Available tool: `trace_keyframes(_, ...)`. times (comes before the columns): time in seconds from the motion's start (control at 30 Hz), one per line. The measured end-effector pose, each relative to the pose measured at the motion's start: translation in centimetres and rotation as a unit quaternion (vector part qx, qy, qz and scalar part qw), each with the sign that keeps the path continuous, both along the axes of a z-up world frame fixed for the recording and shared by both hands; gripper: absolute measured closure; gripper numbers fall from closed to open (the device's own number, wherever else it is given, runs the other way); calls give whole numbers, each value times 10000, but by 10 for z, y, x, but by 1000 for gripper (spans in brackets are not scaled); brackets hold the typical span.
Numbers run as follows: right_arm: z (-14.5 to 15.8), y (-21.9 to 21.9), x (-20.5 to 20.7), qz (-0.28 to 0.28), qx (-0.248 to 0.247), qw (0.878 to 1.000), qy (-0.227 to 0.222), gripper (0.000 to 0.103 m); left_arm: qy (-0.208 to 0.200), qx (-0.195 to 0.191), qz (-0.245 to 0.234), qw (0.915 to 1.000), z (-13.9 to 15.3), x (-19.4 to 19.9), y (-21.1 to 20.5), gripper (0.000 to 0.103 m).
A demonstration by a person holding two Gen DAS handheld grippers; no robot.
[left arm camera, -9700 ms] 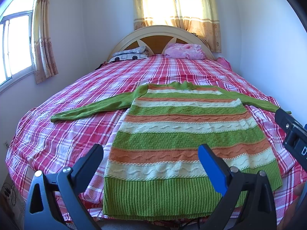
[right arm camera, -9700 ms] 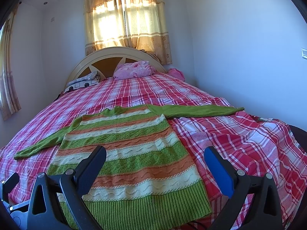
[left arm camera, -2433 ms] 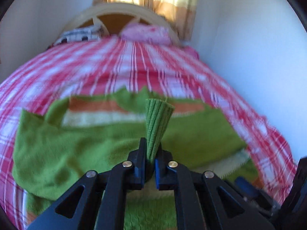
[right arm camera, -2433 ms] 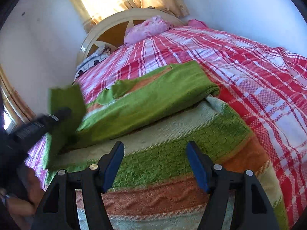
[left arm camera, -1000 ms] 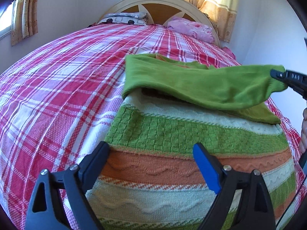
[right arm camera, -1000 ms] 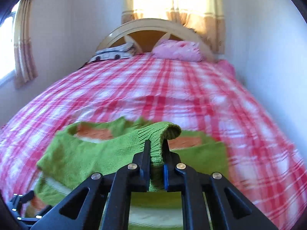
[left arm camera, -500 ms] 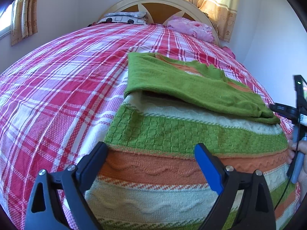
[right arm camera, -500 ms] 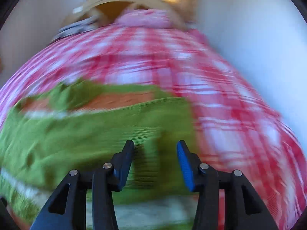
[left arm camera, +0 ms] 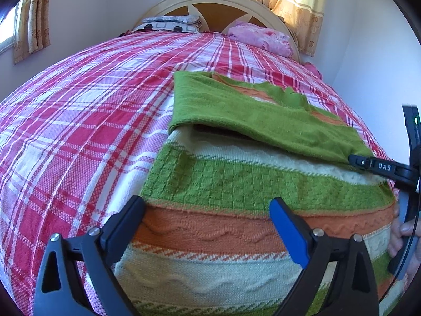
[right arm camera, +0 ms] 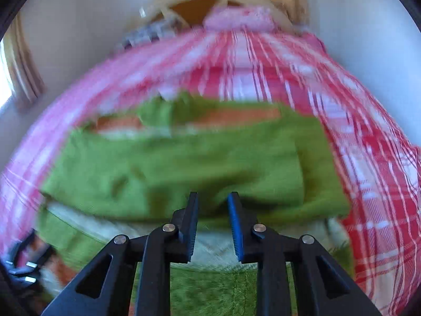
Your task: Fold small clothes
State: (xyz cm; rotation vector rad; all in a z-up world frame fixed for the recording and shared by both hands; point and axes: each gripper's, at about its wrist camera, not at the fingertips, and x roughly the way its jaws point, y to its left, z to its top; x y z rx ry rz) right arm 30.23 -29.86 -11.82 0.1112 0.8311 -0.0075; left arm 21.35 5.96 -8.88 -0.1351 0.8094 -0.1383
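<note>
So the green, orange and cream striped knit sweater lies flat on the red and white plaid bedspread, filling the lower middle and right of the left wrist frame. Both plain green sleeves are folded across the chest, running from the centre toward the right edge.

The left gripper sits at the bottom of its frame with its jaws wide apart, one black pad and one blue pad, nothing between them, just hovering above the orange stripe.

The right gripper is in the bottom centre of its own view, which is pretty blurry. Its jaws are closing, a narrow gap left, and they don't look like they're pinching any fabric; the folded green sleeve lies right past the tips. In the left wrist view that same gripper pokes in from the right edge, tip at the sleeve's end, with a hand gripping its handle at lower right.

At the top: a cream wooden headboard, a pink pillow, and yellow curtains.
</note>
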Motion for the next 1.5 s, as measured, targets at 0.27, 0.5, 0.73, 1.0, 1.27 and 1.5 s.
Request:
trace_keyframes(0.27, 0, -61, -51, -287, 1098, 9929, 356, 80, 31, 19, -43, 10000, 0, 0, -3, 1)
trace_keyframes(0.5, 57, -40, -170, -101, -388, 9947, -948, 58, -91, -772, -382, 9962, 11, -16, 25, 1)
trace_keyframes(0.73, 61, -57, -247, -73, -77, 9896, -1434, 35, -571, -333, -736, 9951, 37, -105, 68, 1)
trace_keyframes(1.0, 45, -53, -299, 390, -527, 9918, -1095, 35, -302, -560, -1200, 9907, 17, -189, 97, 2)
trace_keyframes(1.27, 22, -51, -353, 481, -743, 9913, -970, 35, -46, -923, -1506, 9843, -9, -216, 81, 38)
trace_keyframes(1.5, -1, -60, -362, 466, -613, 9950, -637, 35, -105, -937, -1559, 9833, -9, -235, 81, 38)
